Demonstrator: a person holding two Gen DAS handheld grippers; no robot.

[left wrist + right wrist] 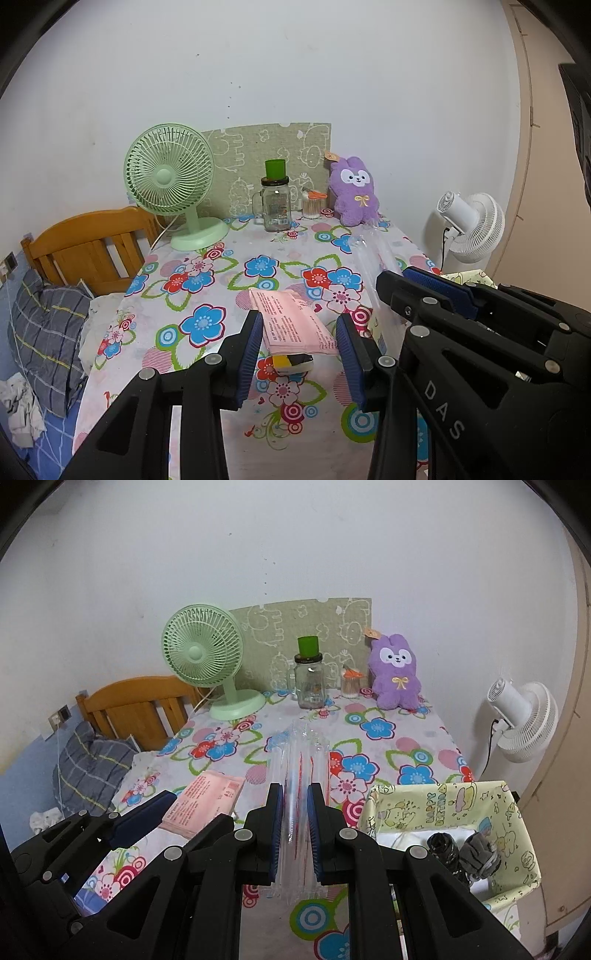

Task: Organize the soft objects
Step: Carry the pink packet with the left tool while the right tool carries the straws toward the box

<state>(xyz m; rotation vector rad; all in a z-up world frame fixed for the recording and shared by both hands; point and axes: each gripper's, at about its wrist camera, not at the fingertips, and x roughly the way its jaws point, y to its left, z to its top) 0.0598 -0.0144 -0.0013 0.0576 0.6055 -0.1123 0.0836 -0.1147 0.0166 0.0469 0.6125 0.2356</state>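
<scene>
My left gripper (300, 325) is shut on a pink tissue pack (280, 314), its blue pads pressing the pack's two long sides just above the flowered tablecloth (207, 280). In the right wrist view the same pack (203, 805) sticks out beside a left finger (144, 812). My right gripper (295, 790) is shut on a clear air-column cushion (299, 749) that reaches forward over the table. A purple plush bunny (354, 195) sits upright at the table's back right. A yellow cartoon-print box (443, 805) stands at the near right with dark rolled items (476, 853) inside.
At the back stand a green desk fan (170, 184), a glass jar (275, 206) with a green cup on top, and a swab holder (314, 206). A small yellow-black object (291, 363) lies under the pack. A wooden headboard (88, 243) and plaid pillow are left, a white fan (524, 720) right.
</scene>
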